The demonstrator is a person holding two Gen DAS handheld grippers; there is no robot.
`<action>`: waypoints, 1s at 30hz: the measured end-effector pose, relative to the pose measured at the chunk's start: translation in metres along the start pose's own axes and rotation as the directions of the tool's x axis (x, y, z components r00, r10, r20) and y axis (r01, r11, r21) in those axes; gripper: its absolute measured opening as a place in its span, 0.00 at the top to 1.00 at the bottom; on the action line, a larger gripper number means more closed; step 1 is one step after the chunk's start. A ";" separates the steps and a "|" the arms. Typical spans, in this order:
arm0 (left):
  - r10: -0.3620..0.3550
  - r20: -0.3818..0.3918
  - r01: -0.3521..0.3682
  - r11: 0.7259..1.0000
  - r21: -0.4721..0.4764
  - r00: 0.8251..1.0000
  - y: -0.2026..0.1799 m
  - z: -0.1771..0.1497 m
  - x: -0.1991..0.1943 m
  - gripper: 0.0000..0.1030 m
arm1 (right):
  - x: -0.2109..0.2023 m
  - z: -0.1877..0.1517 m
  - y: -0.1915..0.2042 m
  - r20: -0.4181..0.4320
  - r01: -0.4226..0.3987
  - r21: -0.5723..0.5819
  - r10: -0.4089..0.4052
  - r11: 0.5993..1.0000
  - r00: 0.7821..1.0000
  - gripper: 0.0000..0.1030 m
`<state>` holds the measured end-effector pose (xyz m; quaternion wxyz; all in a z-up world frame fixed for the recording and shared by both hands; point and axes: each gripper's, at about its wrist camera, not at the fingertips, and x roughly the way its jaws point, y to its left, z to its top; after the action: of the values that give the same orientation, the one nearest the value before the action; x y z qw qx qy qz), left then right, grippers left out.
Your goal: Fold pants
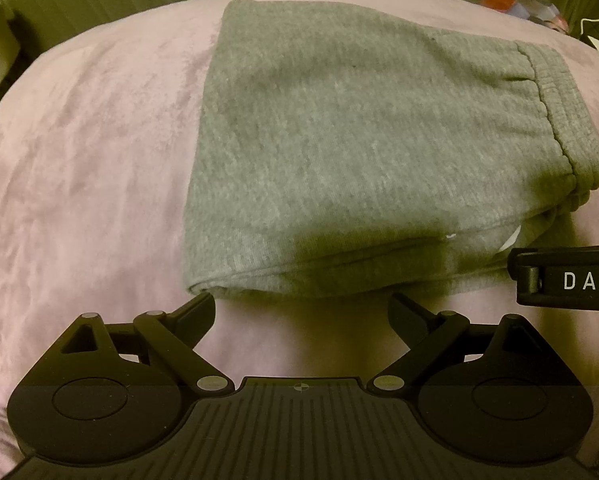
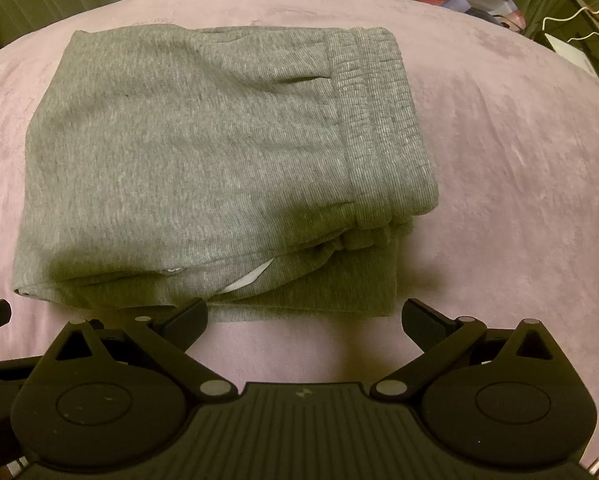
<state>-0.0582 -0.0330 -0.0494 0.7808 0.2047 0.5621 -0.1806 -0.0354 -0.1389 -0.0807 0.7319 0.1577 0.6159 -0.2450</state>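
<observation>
Two grippers, left gripper (image 1: 301, 308) and right gripper (image 2: 305, 314), hover with jaws spread, holding nothing, just short of the folded grey pants (image 2: 203, 152) on the pink blanket (image 2: 499, 168). Soft, floppy, light-looking; I'd pinch the near stacked edge.

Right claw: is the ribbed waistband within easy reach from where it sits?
Probably yes. The right claw is open at the near edge of the folded pants, and nothing lies between it and the waistband.
</observation>
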 end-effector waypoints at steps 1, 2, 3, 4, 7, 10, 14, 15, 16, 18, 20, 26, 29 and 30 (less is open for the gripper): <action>0.000 0.000 0.000 1.000 0.001 1.000 0.000 0.000 0.000 0.06 | 0.000 0.000 0.000 -0.002 0.000 0.001 0.000 1.000 1.000 0.00; 0.001 0.000 -0.001 1.000 0.001 1.000 0.000 0.000 0.000 0.06 | 0.000 0.000 0.000 -0.002 -0.001 0.002 0.001 1.000 1.000 0.00; 0.001 -0.001 -0.001 1.000 0.001 1.000 0.000 0.000 0.000 0.06 | 0.000 0.000 0.000 -0.002 -0.001 0.002 0.001 1.000 1.000 0.00; 0.001 -0.002 -0.001 1.000 0.002 1.000 0.000 0.000 0.000 0.06 | 0.000 0.001 0.001 -0.003 -0.001 0.001 0.001 1.000 1.000 0.00; 0.001 -0.005 -0.001 1.000 0.003 1.000 0.000 0.000 0.001 0.06 | -0.001 0.001 0.000 -0.002 0.001 0.002 -0.001 1.000 1.000 0.00; 0.002 -0.006 -0.002 1.000 0.002 1.000 0.000 0.001 0.001 0.06 | -0.001 0.001 0.001 -0.004 0.000 0.006 0.000 1.000 1.000 0.00; 0.003 -0.006 -0.003 1.000 -0.003 1.000 0.000 0.000 0.000 0.06 | -0.001 0.001 0.002 -0.006 -0.001 0.005 0.001 1.000 1.000 0.00; 0.002 -0.007 -0.002 1.000 -0.003 1.000 0.000 0.000 0.001 0.06 | -0.001 0.001 0.002 -0.007 0.000 0.004 0.000 1.000 1.000 0.00; 0.002 -0.007 -0.002 1.000 -0.004 1.000 -0.001 0.000 0.001 0.06 | -0.001 0.002 0.002 -0.007 -0.001 0.003 0.001 1.000 1.000 0.00; 0.002 -0.009 -0.002 1.000 -0.001 1.000 0.000 0.001 0.001 0.06 | -0.001 0.002 0.002 -0.008 -0.001 0.002 0.001 1.000 1.000 0.00; 0.003 -0.009 -0.003 1.000 0.000 1.000 0.000 0.001 0.001 0.06 | -0.001 0.002 0.002 -0.008 -0.001 0.001 0.001 1.000 1.000 0.00; 0.004 -0.009 -0.004 1.000 0.000 1.000 0.000 0.001 0.001 0.06 | -0.002 0.002 0.002 -0.004 0.003 0.001 -0.003 1.000 1.000 0.00; 0.006 -0.010 -0.006 1.000 0.000 1.000 -0.001 0.001 0.001 0.06 | -0.002 0.001 0.002 -0.005 0.002 0.001 -0.002 1.000 1.000 0.00; 0.005 -0.010 -0.005 1.000 0.001 1.000 -0.001 0.001 0.001 0.06 | -0.002 0.001 0.002 -0.005 0.003 0.002 -0.003 1.000 1.000 0.00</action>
<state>-0.0579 -0.0346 -0.0498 0.7782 0.2073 0.5655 -0.1778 -0.0335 -0.1374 -0.0789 0.7298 0.1579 0.6179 -0.2462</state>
